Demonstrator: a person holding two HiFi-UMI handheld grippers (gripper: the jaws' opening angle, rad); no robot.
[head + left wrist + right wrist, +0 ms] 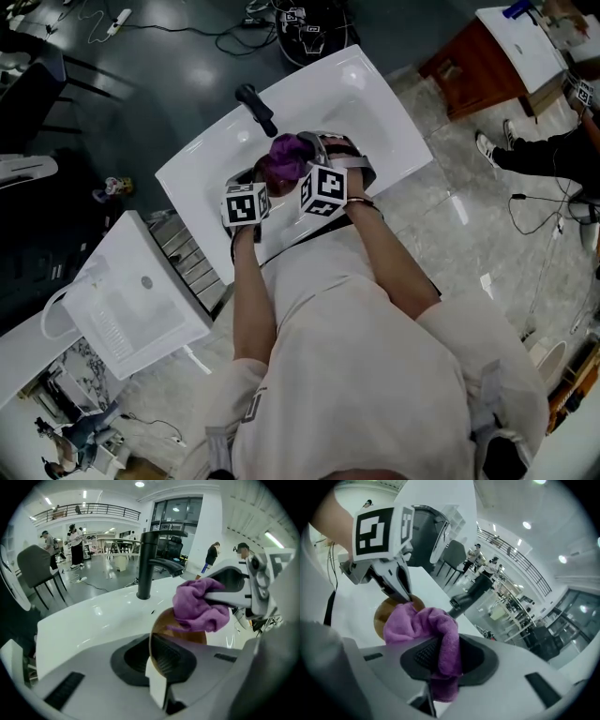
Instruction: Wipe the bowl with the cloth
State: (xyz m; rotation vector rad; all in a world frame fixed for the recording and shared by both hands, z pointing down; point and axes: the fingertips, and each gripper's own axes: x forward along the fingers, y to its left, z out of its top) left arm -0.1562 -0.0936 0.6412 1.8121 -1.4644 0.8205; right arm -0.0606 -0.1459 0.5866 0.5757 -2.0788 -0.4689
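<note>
A brown wooden bowl [165, 629] is held on edge over the white sink [375, 112], with my left gripper [157, 667] shut on its rim. A purple cloth [436, 634] is bunched against the bowl's inside, and my right gripper [438, 667] is shut on it. In the head view the cloth [284, 159] shows just beyond the two marker cubes; the bowl there is mostly hidden. The left gripper [393, 581] appears at the bowl [384, 616] in the right gripper view.
A black tap [256, 108] stands at the sink's back edge, close to the cloth. A second white basin unit [131, 300] sits to the left. A wooden cabinet [487, 61] and a person's legs are at the right; cables lie on the floor.
</note>
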